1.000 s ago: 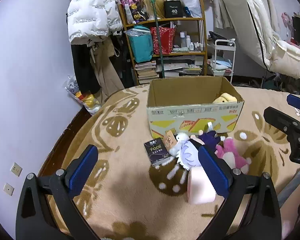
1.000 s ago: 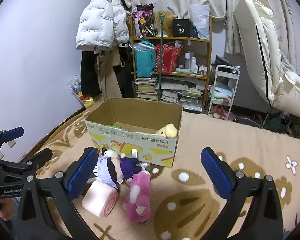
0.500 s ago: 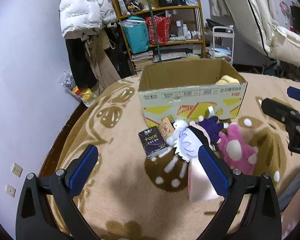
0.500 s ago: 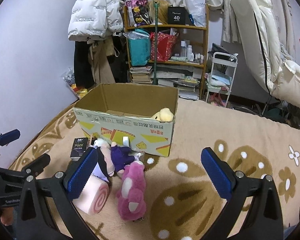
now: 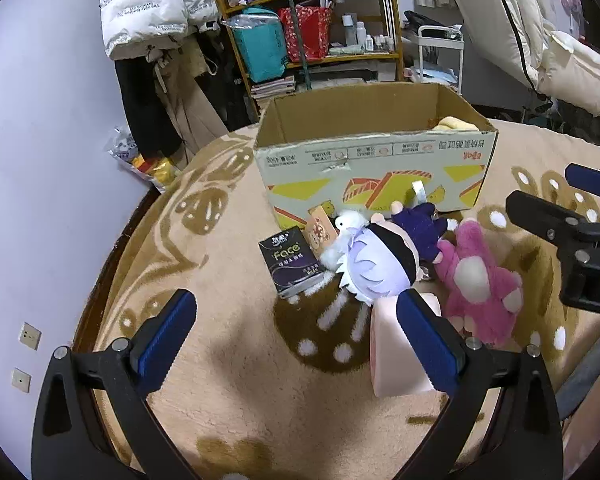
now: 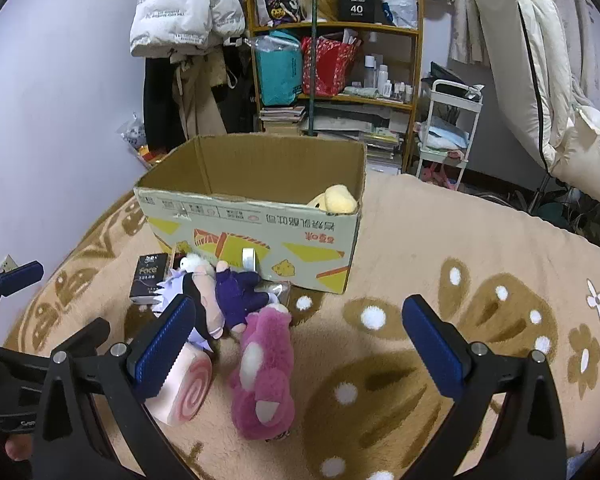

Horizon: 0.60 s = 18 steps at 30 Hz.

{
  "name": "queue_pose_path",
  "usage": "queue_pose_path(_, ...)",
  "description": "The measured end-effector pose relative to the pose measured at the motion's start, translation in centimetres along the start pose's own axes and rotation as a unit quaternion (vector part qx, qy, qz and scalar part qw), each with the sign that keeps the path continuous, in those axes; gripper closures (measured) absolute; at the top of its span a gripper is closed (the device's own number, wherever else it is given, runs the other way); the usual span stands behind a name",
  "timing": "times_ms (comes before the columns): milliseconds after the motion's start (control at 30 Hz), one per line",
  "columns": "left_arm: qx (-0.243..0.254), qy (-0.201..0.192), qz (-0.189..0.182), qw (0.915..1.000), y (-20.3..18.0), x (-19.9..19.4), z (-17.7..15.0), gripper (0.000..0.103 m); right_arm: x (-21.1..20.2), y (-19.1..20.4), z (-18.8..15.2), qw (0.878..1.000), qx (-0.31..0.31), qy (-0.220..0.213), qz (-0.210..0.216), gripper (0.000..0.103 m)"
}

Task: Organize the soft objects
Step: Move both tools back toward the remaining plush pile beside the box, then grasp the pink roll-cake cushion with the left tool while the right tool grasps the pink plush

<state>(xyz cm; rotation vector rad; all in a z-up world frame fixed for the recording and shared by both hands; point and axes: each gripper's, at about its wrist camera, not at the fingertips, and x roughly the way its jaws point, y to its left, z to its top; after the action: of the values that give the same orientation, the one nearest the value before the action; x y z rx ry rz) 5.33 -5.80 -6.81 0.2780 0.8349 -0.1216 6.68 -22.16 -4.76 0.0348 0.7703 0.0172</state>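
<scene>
An open cardboard box (image 5: 376, 168) (image 6: 252, 232) stands on the beige carpet with a yellow plush (image 6: 334, 200) in its right corner. In front of it lie a doll with lilac hair and a purple outfit (image 5: 384, 256) (image 6: 228, 292), a pink plush bear (image 5: 476, 280) (image 6: 266, 372) and a pink swirl-roll cushion (image 5: 396, 356) (image 6: 184, 392). My left gripper (image 5: 296, 332) is open and empty above the carpet, just left of the cushion. My right gripper (image 6: 296, 344) is open and empty above the pink bear.
A black "Face" tissue pack (image 5: 292, 262) (image 6: 150, 278) and a small card (image 5: 320, 230) lie left of the doll. A shelf (image 6: 332, 64) with bags and books, a white trolley (image 6: 448, 128) and hanging coats (image 6: 188, 12) stand behind the box. Purple wall on the left.
Both grippers have moved forward and down toward the toys and box, which now look larger. Both stay open and empty. The toys have not moved.
</scene>
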Motion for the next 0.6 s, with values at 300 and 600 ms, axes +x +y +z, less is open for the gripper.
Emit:
queue_pose_path(300, 0.007, 0.024, -0.027, 0.9993, -0.7, 1.2, -0.4, 0.004, 1.4, -0.1, -0.3, 0.999, -0.002, 0.032, -0.007, 0.000)
queue_pose_path(600, 0.012, 0.042, -0.046, 0.9980, -1.5, 2.1, -0.8, 0.004, 2.9, -0.5, -0.8, 0.998, 0.003, 0.065, -0.006, 0.000)
